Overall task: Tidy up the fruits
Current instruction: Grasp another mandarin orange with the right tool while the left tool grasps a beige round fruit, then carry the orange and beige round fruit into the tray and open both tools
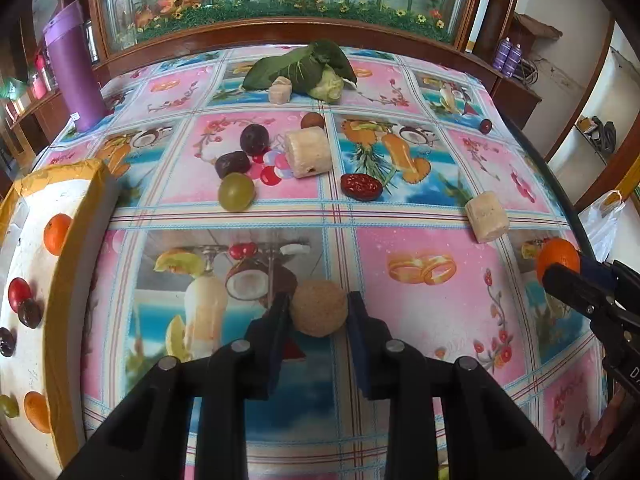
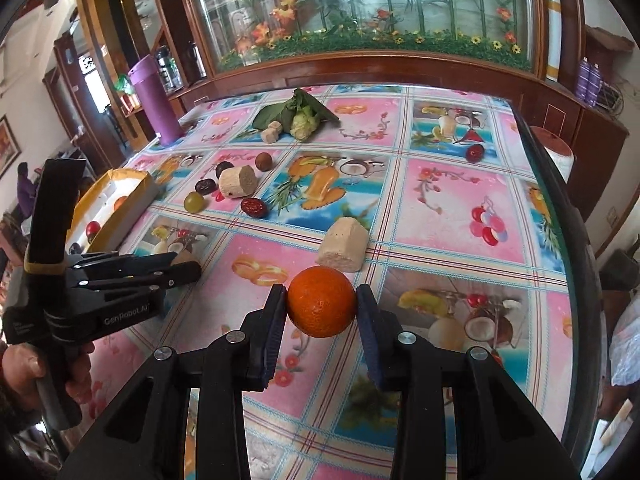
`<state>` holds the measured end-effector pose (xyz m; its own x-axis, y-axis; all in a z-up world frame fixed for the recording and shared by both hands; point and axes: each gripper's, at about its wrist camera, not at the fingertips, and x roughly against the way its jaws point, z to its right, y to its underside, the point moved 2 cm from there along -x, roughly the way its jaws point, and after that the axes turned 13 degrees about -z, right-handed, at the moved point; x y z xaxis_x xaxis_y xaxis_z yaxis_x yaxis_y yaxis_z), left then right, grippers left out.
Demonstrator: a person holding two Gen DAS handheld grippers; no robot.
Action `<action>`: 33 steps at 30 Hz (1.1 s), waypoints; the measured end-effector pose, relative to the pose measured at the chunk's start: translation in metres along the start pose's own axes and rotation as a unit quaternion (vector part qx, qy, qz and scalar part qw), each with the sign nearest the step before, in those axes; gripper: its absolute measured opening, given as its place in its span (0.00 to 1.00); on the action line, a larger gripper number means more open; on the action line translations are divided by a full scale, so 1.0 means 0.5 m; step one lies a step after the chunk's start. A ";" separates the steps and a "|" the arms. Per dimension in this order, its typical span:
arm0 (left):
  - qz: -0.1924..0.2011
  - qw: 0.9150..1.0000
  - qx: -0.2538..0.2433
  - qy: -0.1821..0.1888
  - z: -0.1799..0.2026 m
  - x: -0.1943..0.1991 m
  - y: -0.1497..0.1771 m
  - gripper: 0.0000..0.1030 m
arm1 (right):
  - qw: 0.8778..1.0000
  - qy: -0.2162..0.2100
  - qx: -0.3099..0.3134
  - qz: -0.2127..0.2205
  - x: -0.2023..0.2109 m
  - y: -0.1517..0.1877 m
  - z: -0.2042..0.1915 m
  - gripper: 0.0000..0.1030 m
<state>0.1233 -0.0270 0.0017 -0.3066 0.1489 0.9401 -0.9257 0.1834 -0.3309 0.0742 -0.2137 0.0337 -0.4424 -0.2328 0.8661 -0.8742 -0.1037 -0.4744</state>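
Observation:
My left gripper (image 1: 318,312) is shut on a round tan fruit (image 1: 318,307) just above the patterned tablecloth (image 1: 420,312). My right gripper (image 2: 322,308) is shut on an orange (image 2: 321,302); it also shows at the right edge of the left wrist view (image 1: 558,261). A white tray with a yellow rim (image 1: 60,300) at the left holds oranges, red and dark fruits and a grape. Loose on the table are a green grape (image 1: 236,191), dark plums (image 1: 254,139), a red date (image 1: 361,187) and a small brown fruit (image 1: 312,121).
Pale cylindrical chunks (image 1: 308,152) (image 1: 487,216) lie among the fruit. A leafy cabbage (image 1: 316,72) lies at the back. A purple tumbler (image 1: 74,68) stands back left. A wooden cabinet with a flower panel (image 1: 280,0) backs the table. The table's right edge (image 2: 560,216) is close.

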 end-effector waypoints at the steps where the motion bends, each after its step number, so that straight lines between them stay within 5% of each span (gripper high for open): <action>1: 0.003 1.000 0.000 0.006 -0.003 0.008 0.005 0.31 | 1.000 0.003 0.001 0.002 0.003 0.002 -0.001 0.33; 16: 0.027 0.999 0.021 0.027 -0.067 0.126 0.137 0.31 | 0.999 0.040 0.024 0.014 0.062 0.074 -0.075 0.33; 33: 0.059 0.996 0.061 0.028 -0.192 0.218 0.212 0.31 | 0.998 0.026 0.063 -0.007 0.037 0.099 -0.235 0.33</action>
<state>0.0133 0.1021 0.0613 -0.4060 0.2163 0.8879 -0.9047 0.0425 -0.4240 -0.0008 -0.1095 0.0448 -0.4430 -0.1799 0.8783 -0.8497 -0.2282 -0.4753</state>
